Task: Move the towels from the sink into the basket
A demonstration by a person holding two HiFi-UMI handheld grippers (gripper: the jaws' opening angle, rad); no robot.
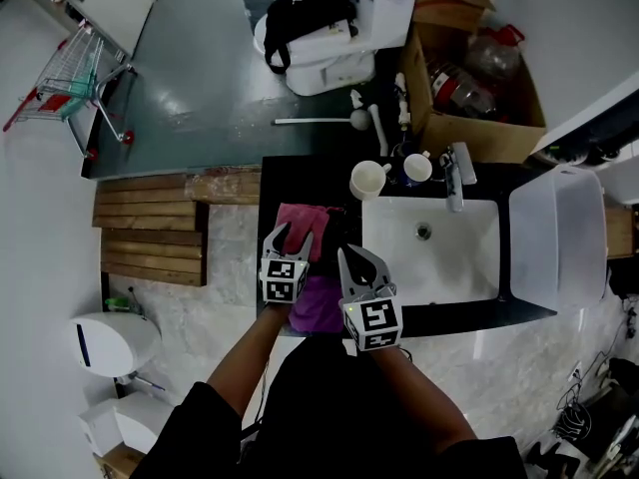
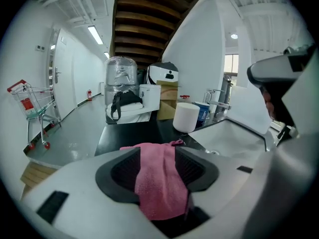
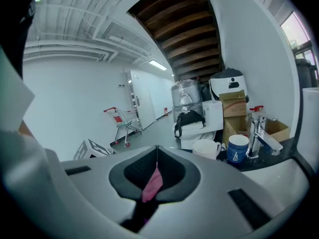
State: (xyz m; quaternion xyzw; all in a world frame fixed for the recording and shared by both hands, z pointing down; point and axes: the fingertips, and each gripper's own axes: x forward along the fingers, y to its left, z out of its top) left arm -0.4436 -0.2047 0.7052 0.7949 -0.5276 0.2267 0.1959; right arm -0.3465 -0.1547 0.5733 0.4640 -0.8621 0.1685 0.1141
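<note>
The pink towel (image 1: 303, 223) lies on the dark counter (image 1: 300, 183) just left of the sink (image 1: 399, 267), well apart from the white basket (image 1: 559, 267) on the sink's far side. Both tongs are at it.

The left gripper (image 1: 292, 233) stands with its jaws parted. In the left gripper view (image 2: 157, 151) a band of the pink towel (image 2: 159, 183) runs down the gap between the dark pads, loose rather than pinched. Its lower end drops out of sight behind the gripper's body.

The right gripper (image 1: 344, 255) is clenched. In its own view (image 3: 157, 148) the jaw tips meet, and only a thin sliver of the pink towel (image 3: 152, 183) hangs below them – the rest of the cloth is hidden by the jaws.

A purple towel (image 1: 321, 307) sits at the counter's near edge between the two grippers (their marker cubes cover its sides, so its full outline cannot be made out). Whether either gripper touches it is unclear.

Behind the towels a white mug (image 1: 367, 180) and a blue mug (image 1: 416, 168) stand beside the faucet (image 1: 454, 178).
</note>
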